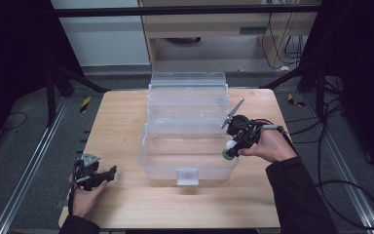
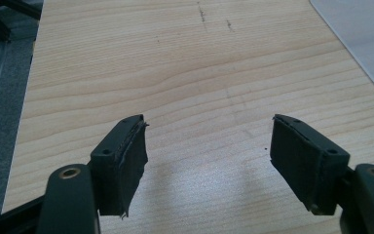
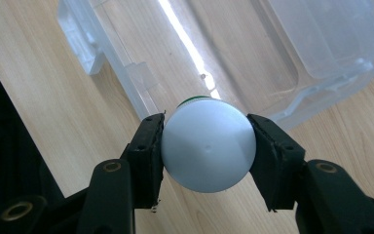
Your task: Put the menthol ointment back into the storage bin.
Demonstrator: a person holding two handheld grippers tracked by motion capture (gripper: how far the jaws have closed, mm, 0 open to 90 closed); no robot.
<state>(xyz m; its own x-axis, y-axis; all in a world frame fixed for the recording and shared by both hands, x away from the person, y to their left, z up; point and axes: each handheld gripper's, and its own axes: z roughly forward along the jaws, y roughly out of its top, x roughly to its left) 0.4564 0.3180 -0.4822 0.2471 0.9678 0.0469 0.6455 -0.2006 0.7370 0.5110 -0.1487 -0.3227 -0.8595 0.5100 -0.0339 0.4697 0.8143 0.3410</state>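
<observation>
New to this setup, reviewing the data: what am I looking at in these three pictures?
No robot here: a person holds a hand-held two-jaw claw in each hand. The high view looks down on a wooden table with an open clear plastic box. The other two pictures come from cameras riding on each claw, looking along its black jaws. The left claw is open with nothing between its jaws, resting over bare wood near the table's front left. The right claw is shut on a round white-capped container with a green edge, held at the box's right rim.
</observation>
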